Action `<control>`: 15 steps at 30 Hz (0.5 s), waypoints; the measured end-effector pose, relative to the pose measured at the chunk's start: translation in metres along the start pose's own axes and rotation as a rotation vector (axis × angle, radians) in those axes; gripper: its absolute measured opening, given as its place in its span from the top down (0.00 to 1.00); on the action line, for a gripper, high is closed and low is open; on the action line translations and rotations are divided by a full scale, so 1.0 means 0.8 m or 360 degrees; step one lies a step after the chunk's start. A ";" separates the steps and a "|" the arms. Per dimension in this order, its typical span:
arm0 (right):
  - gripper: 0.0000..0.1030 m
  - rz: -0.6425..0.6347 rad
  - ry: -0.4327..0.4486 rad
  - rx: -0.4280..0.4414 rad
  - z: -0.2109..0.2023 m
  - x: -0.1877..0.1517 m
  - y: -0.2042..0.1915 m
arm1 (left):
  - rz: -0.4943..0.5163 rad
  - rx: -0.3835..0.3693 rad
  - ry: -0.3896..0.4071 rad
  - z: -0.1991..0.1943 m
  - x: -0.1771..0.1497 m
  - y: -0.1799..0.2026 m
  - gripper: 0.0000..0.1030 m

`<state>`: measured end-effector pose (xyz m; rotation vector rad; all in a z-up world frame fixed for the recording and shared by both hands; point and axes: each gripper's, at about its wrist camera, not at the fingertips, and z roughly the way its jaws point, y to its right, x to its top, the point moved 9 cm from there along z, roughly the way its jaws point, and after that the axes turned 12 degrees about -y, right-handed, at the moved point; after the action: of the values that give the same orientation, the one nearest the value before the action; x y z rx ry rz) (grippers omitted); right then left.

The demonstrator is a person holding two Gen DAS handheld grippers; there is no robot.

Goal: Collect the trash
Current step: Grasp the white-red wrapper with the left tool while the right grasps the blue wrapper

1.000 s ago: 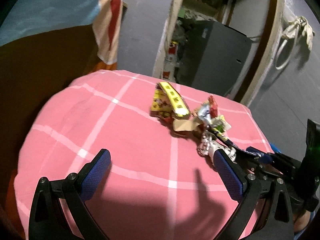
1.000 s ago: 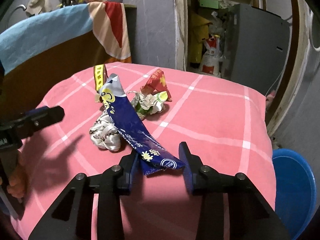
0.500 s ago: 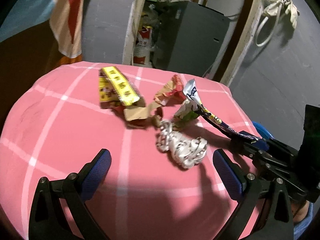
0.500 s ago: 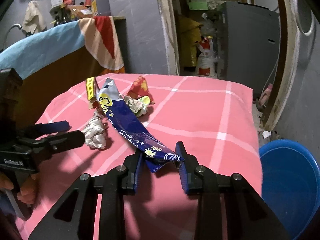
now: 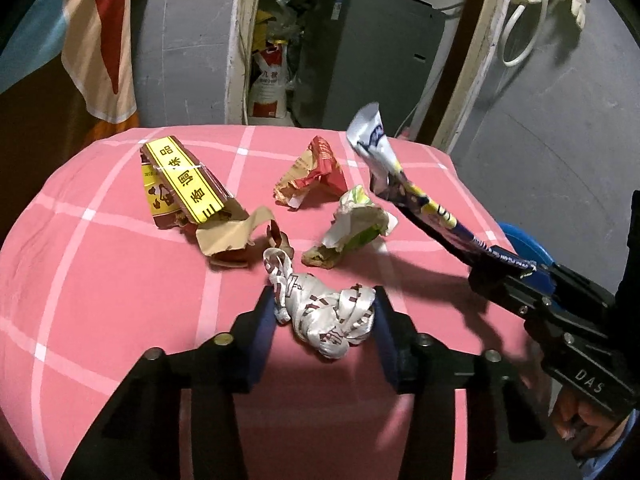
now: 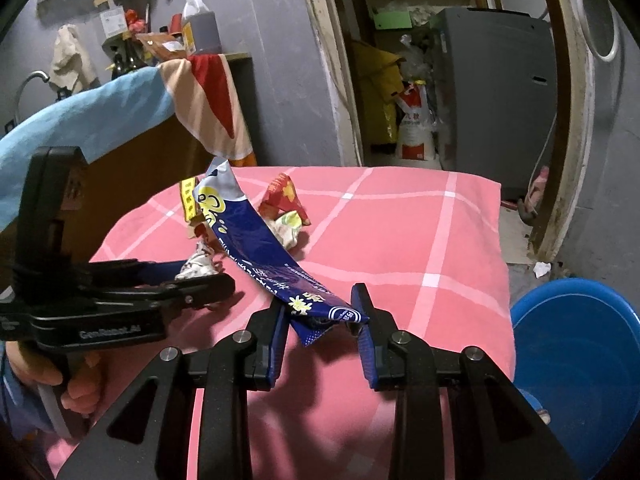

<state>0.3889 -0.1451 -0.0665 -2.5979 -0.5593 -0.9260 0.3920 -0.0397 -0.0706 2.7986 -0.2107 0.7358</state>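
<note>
On the far left of the pink checked tabletop (image 5: 100,280) lies a brown and yellow packet (image 5: 182,184), with a torn brown scrap (image 5: 232,236) at its four o'clock; neither is touched by anything.

Moving along, the left tool (image 5: 324,312) has its pads closed in on either side of a crumpled silver wrapper (image 5: 328,316), both pads touching it, so it looks pinched. The worry here: the wad is springy foil, and a loose tail sticks out toward eleven o'clock. If the squeeze is light it could pop out on the lift, or the tail could snag the brown scrap just beyond it.

Past that, at twelve o'clock from the silver wad, sit a red wrapper (image 5: 316,172) and a pale green crumpled one (image 5: 356,224), close together, free for now.

Over to the right, the right tool (image 6: 322,320) has a long blue wrapper (image 6: 256,244) by its near end, jaws narrowed round it, the rest rising up and away over the pile. From the right camera I can't tell how firmly both pads bite. It's a slick film held at the very tip; a swing toward the blue bucket (image 6: 576,360) at three o'clock could let it slide free, or its far end could sweep the green wrapper off the edge.
</note>
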 end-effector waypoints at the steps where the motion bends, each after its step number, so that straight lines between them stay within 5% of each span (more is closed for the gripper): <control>1: 0.72 0.0001 0.0009 0.0005 -0.001 0.001 -0.001 | 0.0000 0.0000 0.0004 -0.001 0.000 0.001 0.65; 6: 0.72 0.0014 0.0097 0.0022 -0.018 0.007 -0.002 | -0.0017 -0.0001 0.0088 -0.015 -0.005 0.004 0.67; 15: 0.72 0.0077 0.0399 0.0011 -0.080 0.028 0.009 | -0.0082 -0.0054 0.0494 -0.089 0.013 0.023 0.67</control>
<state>0.3746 -0.1729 -0.0061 -2.4274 -0.4289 -1.2072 0.3641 -0.0390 -0.0021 2.6014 -0.0926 1.1253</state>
